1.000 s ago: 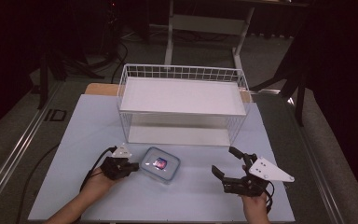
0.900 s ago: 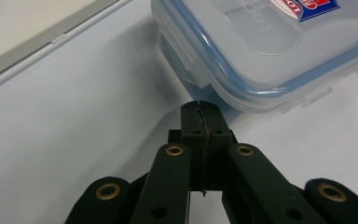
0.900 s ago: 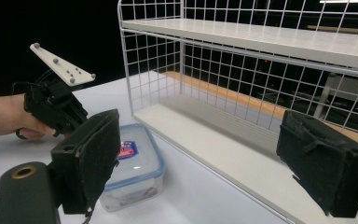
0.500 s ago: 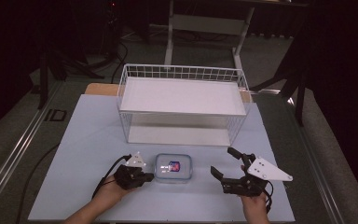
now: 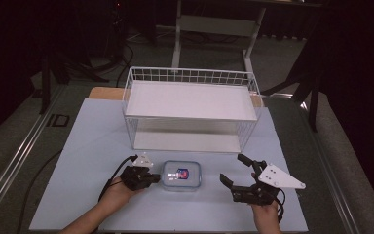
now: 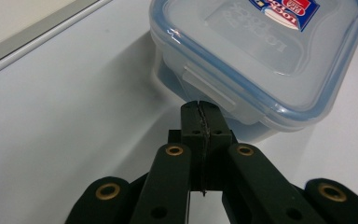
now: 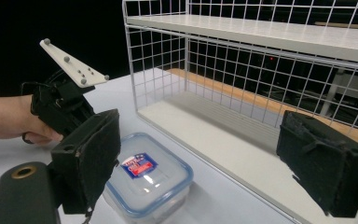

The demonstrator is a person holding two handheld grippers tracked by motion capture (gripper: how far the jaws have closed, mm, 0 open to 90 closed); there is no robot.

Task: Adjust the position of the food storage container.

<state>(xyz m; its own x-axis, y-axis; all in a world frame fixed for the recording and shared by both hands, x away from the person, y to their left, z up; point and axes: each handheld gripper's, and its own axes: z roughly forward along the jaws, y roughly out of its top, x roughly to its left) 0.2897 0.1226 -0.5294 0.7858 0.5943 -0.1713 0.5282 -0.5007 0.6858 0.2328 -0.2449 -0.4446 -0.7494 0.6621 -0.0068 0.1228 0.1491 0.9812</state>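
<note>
1. The worktop [image 5: 92, 146] in front of me is covered in a pale blue-grey sheet, and everything stands on it.
2. At its far half stands a white wire basket [image 5: 190, 109] with a flat white shelf across its top and a white floor beneath; in my right gripper view its mesh wall [image 7: 242, 70] rises just beyond my jaws.
3. My right hand-held gripper [image 5: 241, 173] sits near the front edge of the worktop, to the right of the container and apart from it. Its jaws are spread wide and hold nothing — in its own view one black pad stands at the left and one at the right, with the basket floor showing between them.
4. My left hand-held gripper [image 5: 151, 176] lies just left of the container, its tip at the container's left side. Its jaws are pressed together — in its own view they meet along a thin seam [image 6: 200, 121], right at the lid's side latch; I cannot tell whether they touch it.
5. The clear plastic container [image 5: 181, 176] sits between my two hands, in front of the basket, with a blue-rimmed lid and a red-and-blue label on top [image 7: 139, 166].
</note>
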